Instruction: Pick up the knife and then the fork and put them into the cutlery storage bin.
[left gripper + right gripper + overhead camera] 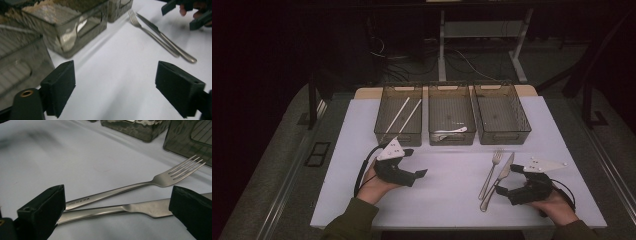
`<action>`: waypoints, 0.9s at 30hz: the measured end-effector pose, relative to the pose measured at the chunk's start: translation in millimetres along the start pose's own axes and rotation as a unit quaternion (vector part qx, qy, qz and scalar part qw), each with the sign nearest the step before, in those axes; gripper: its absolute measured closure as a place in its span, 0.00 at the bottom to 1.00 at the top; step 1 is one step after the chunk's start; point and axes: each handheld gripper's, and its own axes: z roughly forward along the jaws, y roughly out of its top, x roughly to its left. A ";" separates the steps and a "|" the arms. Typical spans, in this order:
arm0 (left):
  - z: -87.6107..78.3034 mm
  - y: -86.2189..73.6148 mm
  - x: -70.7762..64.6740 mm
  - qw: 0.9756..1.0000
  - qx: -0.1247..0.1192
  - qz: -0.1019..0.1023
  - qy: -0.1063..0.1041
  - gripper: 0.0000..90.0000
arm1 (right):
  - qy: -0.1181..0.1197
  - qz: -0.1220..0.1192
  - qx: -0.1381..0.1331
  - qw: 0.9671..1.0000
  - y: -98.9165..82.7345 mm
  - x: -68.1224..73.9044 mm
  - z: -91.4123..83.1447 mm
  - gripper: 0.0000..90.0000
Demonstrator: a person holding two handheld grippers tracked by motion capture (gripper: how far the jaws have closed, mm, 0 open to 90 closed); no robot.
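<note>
Steel catches the dim light near the table's right front corner, where a fork (491,172) and a knife (497,180) lie side by side on the white tabletop (447,190), touching along their handles. Both run lengthways from the front edge toward the far edge, leaning a little to the right, with the fork's tines and the knife's blade pointing at the bins and the handles toward the person. The right gripper (504,181) rests low just beside them with its jaws spread apart; in the right gripper view the two handles (100,203) lie between the black pads, neither pad pressing on them. The left gripper (419,174) sits near the left front of the table, well apart from the cutlery, jaws released with only bare tabletop between them. Along the far edge stand three smoky clear bins in a row: the left bin (384,127) holds two white chopsticks (404,115), the middle bin (432,131) a white spoon (452,131), and I cannot make out anything in the right bin (524,125).
</note>
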 end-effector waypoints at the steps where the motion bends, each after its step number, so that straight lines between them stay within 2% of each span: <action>1: -3.0 -4.3 -0.9 1.000 0.000 0.000 -0.001 0.16 | 0.003 0.000 0.004 1.000 0.6 0.0 -0.6 0.01; 4: -9.3 -13.7 -4.0 1.000 -0.002 -0.005 0.000 0.15 | 0.012 -0.001 0.014 1.000 2.4 -0.6 -2.8 0.01; 7: -16.2 -23.0 -6.5 1.000 0.005 -0.010 0.003 0.13 | 0.012 0.001 0.016 1.000 5.9 -0.2 -5.6 0.12; 12: -23.3 -33.2 -9.4 1.000 0.010 -0.016 0.006 0.07 | 0.012 0.007 0.032 0.999 10.6 1.2 -5.0 0.34; 15: -24.8 -37.4 -10.2 1.000 0.011 -0.024 0.007 0.02 | 0.019 0.005 0.037 0.999 13.9 3.5 -3.5 0.48; 18: -23.3 -39.2 -12.5 1.000 0.014 -0.025 0.004 0.00 | 0.031 0.001 0.053 0.998 16.0 6.9 0.1 0.63; 22: -19.8 -39.1 -15.4 1.000 0.026 -0.013 0.007 0.00 | 0.052 -0.010 0.071 0.996 17.8 13.9 8.3 0.85; 26: -17.9 -39.3 -16.6 1.000 0.030 -0.007 0.001 0.00 | 0.071 -0.032 0.097 0.992 19.5 23.7 20.9 0.99; 27: -17.7 -39.4 -16.7 0.999 0.031 -0.007 0.001 0.00 | 0.074 -0.035 0.103 0.991 20.0 25.7 23.6 1.00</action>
